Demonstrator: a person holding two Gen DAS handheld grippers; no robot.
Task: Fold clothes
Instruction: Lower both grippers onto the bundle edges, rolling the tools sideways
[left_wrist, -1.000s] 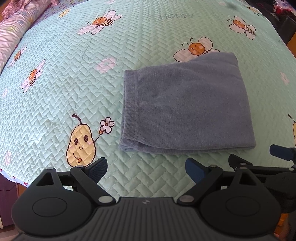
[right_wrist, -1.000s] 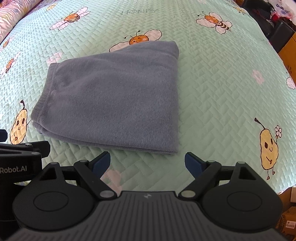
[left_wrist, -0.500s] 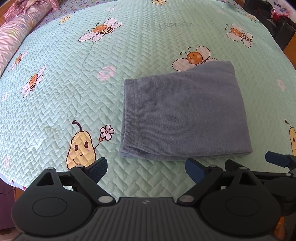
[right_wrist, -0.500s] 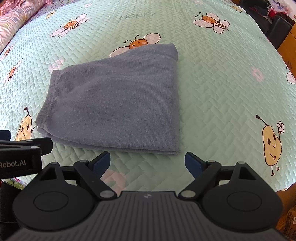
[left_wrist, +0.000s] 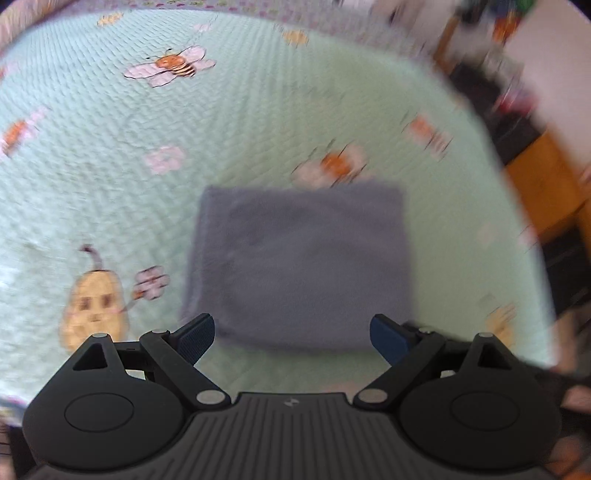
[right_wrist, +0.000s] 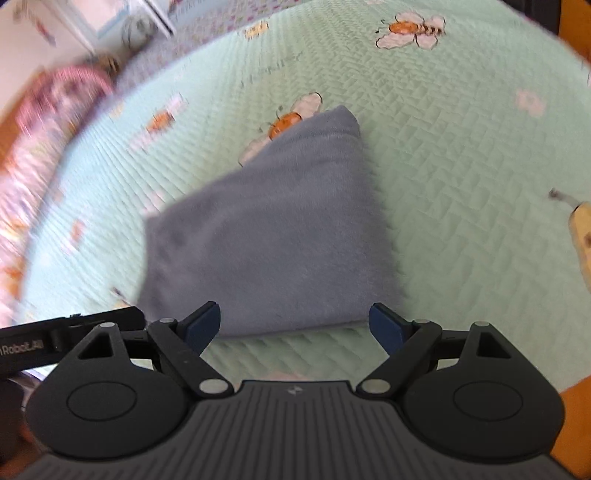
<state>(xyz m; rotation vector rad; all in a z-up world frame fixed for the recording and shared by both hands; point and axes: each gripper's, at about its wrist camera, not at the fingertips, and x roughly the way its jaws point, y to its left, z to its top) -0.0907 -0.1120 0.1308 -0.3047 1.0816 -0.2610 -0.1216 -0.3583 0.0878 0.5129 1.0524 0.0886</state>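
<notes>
Gaping claws: both spread wide, nothing between the fingers.
Left claw (left_wrist: 291, 334): hovering at the near edge of the folded garment, clear of the cloth; blue pads (left_wrist: 197, 336) angled outward.
Right claw (right_wrist: 293, 325): likewise wide, empty, poised at the near edge of the same cloth; blue pads (right_wrist: 384, 326) apart to either side.
Left claw seen from the right wrist: black bar lettered "Robot.AI" (right_wrist: 70, 334) jutting in from the near left, level with the right claw.
Folded garment (left_wrist: 301, 262): grey-blue knit, folded into a compact squarish stack, lying flat in the middle of the bed, near edge just beyond both claws; from the right wrist (right_wrist: 273, 240), far corner tapering toward a bee print.
Bedspread (left_wrist: 240, 122): pale green, quilted in a zigzag pattern, printed with bees, small flowers and pear figures.
Bee print (left_wrist: 332, 166): touching the far edge of the garment, partly covered by it.
Pear print (left_wrist: 94, 306): near left of the garment, just beside the left finger.
Surroundings: blurred; orange wooden furniture (left_wrist: 546, 181) far right past the bed edge; pink patterned bedding (right_wrist: 40, 122) at far left.
</notes>
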